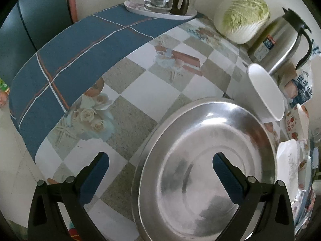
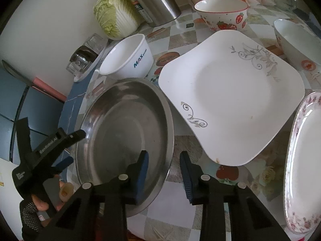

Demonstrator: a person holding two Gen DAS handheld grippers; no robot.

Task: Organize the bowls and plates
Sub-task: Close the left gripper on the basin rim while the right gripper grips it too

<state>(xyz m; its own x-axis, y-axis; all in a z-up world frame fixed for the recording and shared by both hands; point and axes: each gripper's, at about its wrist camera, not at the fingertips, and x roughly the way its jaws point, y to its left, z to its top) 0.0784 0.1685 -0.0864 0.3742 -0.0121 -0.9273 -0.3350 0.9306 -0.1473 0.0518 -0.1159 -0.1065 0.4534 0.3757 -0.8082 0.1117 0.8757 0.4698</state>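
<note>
Black plastic fingers [image 2: 143, 166] carry blue ribbed pads and silver pivot pins (one arm printed "GenRobot.AI"); dotted black glove [image 2: 30, 217].

Steel basin [image 2: 128, 128] lies upright beside square white plate [image 2: 230, 98], near white bowl [image 2: 128, 58].

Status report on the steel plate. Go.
Both grippers straddle the steel plate's rim, left gripper wide, right gripper narrower, neither clamped. Plate flat on table. Square plate close alongside.
</note>
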